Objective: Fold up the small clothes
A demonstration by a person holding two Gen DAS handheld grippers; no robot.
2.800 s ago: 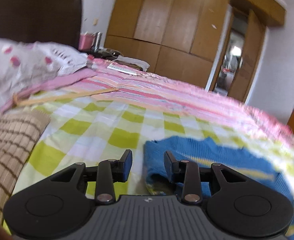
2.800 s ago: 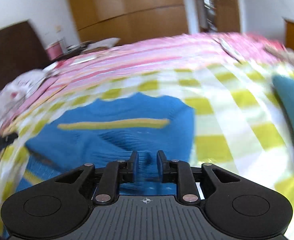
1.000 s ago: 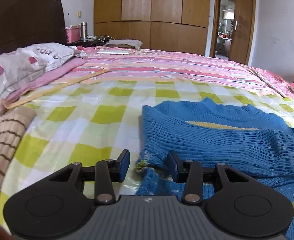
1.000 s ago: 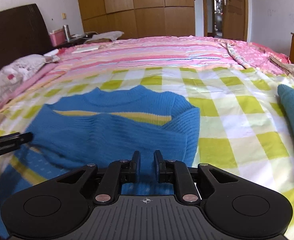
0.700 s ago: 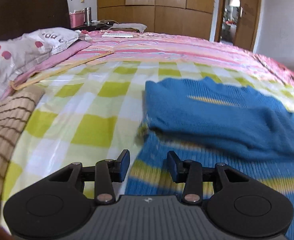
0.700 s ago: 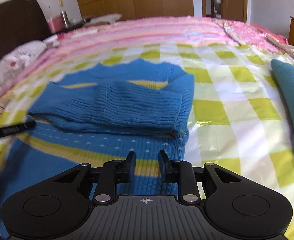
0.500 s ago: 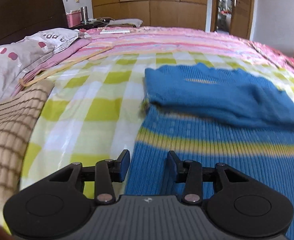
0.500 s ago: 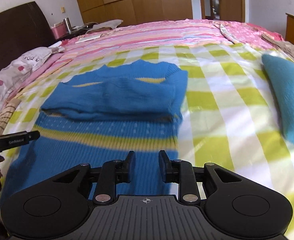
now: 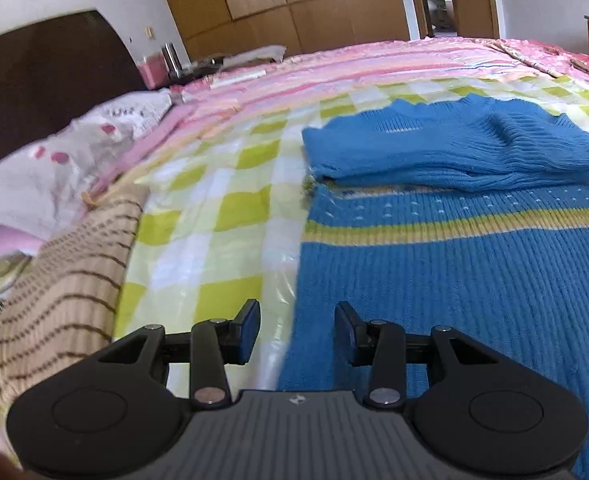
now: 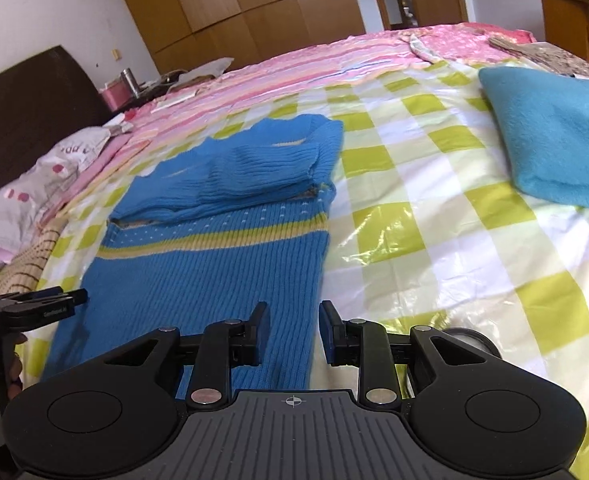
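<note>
Blue ribbed knit, crossed by a yellow stripe, fills the middle of a bed: a small sweater [image 10: 210, 276] lies flat on a green-and-white checked plastic sheet [image 10: 434, 240], its sleeves folded across the chest in a thick band near the collar. The hem end lies nearest both cameras.

The left gripper [image 9: 297, 330] hangs over the sweater's left side edge near the hem, jaws apart at a moderate width with nothing pinched between them; one finger sits above bare checked sheet, the other above knit. The right gripper [image 10: 293, 334] hangs over the opposite side edge, jaws apart by a narrower gap and likewise empty, the sweater's edge running between its fingers. In the right wrist view the left gripper's black tip shows at the far left, with part of a hand behind it.

Open sheet runs wide to the right of the sweater, up to a folded teal cloth [image 10: 554, 136] lying well apart near the bed's right side. On the left, a strip of bare checks separates the sweater from a beige striped fabric [image 9: 66, 280] and a white pillow with pink spots [image 9: 58, 168] against a dark headboard [image 9: 42, 76]. Beyond the collar, a pink striped bedspread [image 10: 334, 60] stretches to wooden wardrobes [image 10: 234, 4].
</note>
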